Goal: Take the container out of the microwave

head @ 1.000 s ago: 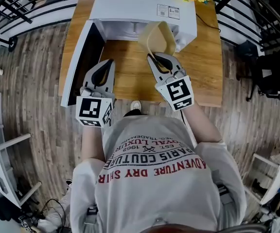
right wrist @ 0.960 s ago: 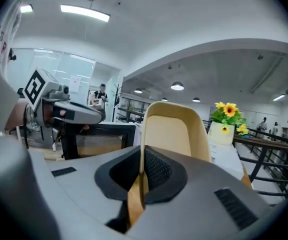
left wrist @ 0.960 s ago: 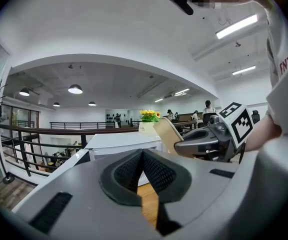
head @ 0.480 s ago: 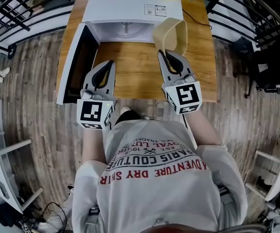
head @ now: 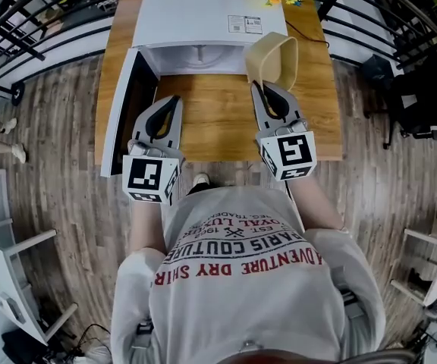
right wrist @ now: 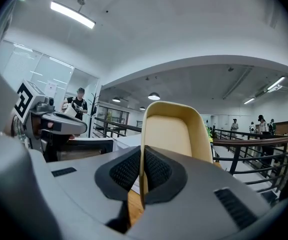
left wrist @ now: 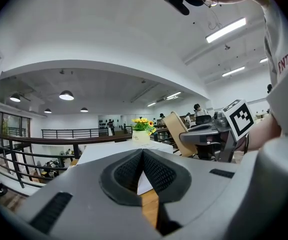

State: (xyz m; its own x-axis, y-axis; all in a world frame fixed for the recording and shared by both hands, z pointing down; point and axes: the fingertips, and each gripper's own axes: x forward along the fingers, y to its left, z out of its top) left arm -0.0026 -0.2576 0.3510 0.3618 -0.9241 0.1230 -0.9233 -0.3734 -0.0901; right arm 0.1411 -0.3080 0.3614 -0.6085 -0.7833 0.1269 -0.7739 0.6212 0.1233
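Container (head: 273, 58) is shifted rightward, now clear of the microwave (head: 203, 10), pinched by its rim in the right gripper (head: 261, 86) fingers above the surface (head: 211, 120); left gripper (head: 174, 99) fingers are pressed together, empty. Removal is judged done.

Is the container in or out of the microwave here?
Out: the container hangs clamped in the right gripper, outside the open microwave.

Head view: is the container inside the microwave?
No, the right gripper pinches the container by its wall out in the open, in front of the microwave.
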